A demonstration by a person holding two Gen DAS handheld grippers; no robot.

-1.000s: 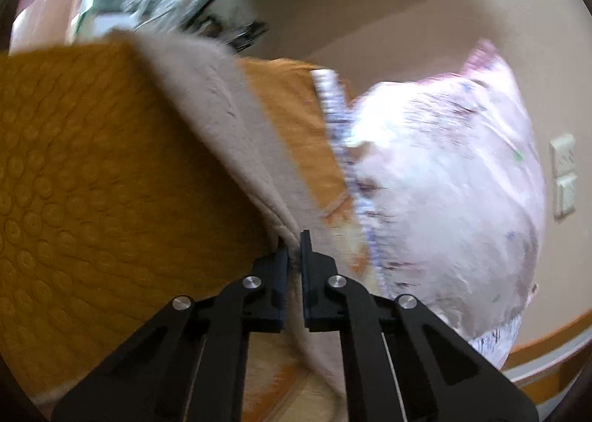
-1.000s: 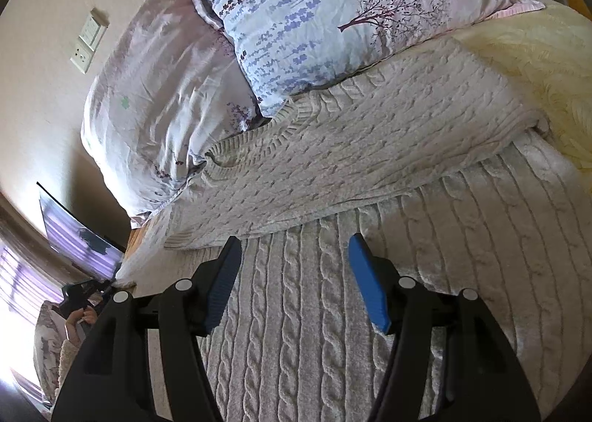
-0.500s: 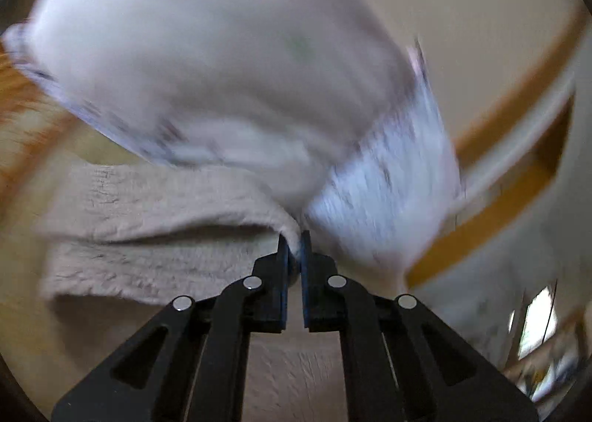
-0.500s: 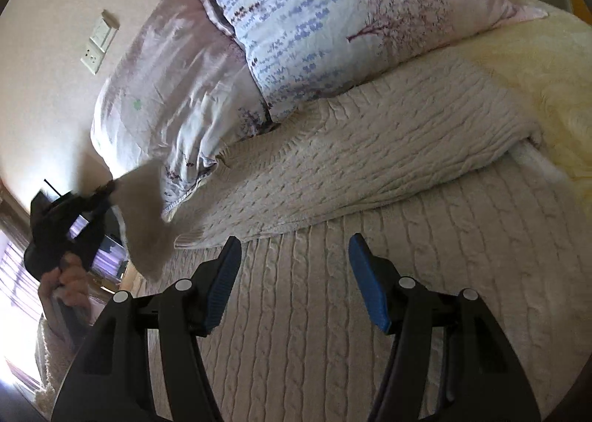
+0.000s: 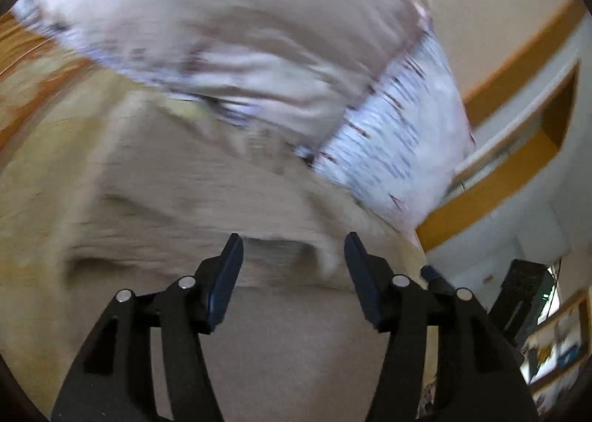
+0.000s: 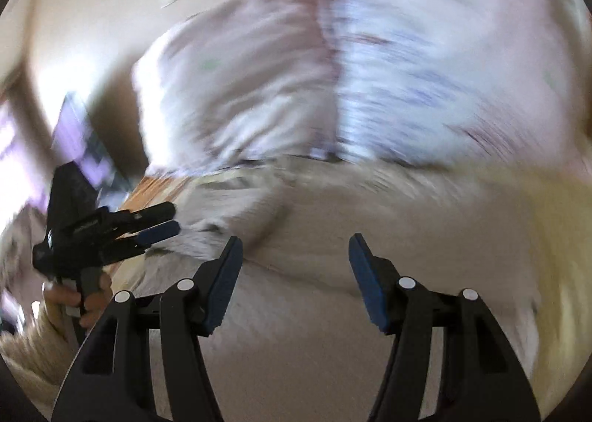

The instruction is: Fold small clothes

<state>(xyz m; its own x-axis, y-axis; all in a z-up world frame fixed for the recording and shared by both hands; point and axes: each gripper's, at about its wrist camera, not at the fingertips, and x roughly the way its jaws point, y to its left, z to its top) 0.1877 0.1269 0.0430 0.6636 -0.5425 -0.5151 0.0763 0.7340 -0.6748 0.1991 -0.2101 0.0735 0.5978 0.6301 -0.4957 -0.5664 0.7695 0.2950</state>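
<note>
My left gripper (image 5: 292,266) just popped its jaws apart, empty now; the cream sweater (image 5: 192,200) it was pinching lies ahead. Right gripper (image 6: 294,268) hangs apart too.

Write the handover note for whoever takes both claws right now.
Left claw: jaws have just been opening, nothing between them; it has let go of the sweater flap it carried over.
Right claw: open, empty, above the sweater.
Things: cream knit sweater lies on the bed in front of two pillows.
Done: one side folded in and dropped.
Left: frames are blurred, so check how the flap landed, smooth it, then make the remaining folds.
</note>
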